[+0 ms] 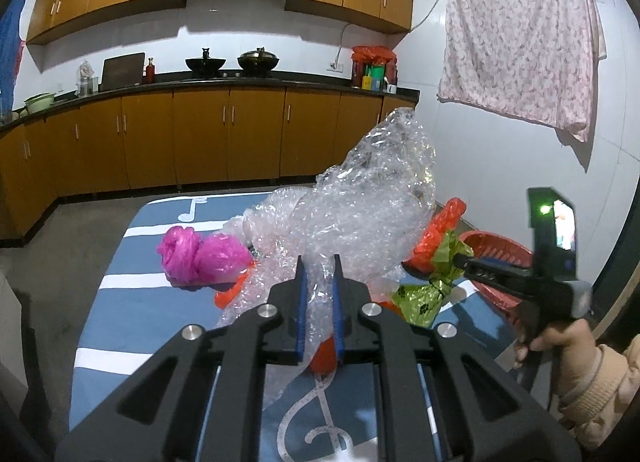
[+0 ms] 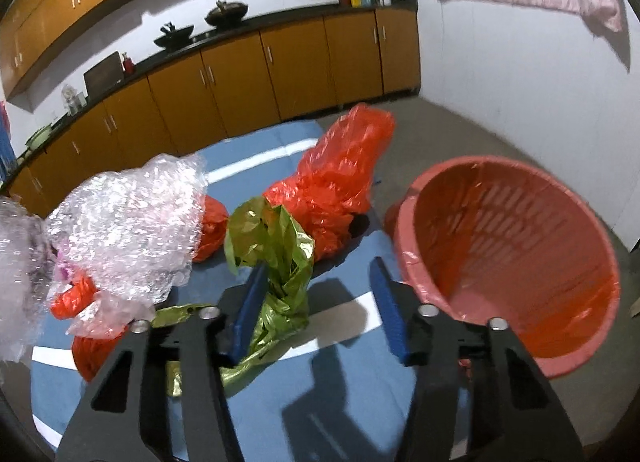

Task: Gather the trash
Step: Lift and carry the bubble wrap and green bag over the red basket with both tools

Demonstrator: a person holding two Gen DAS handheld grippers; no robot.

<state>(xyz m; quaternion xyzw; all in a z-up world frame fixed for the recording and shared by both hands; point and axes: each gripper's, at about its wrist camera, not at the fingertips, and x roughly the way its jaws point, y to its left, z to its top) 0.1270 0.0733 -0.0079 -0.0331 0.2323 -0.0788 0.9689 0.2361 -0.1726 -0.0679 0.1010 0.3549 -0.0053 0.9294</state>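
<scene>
Your way to the red basket point(image 2: 516, 262) lies open over bare blue cloth point(image 2: 344, 402) on its near side; left of that gap, green foil wrap point(image 2: 276, 262), an orange bag point(image 2: 340, 190) and bubble wrap point(image 2: 128, 222) crowd the table.

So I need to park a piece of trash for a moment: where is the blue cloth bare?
Bare cloth lies left of the pink bag, and nearer, around the treble clef. Crowded: the middle, with bubble wrap, orange bags and green foil bag beside the basket.
</scene>
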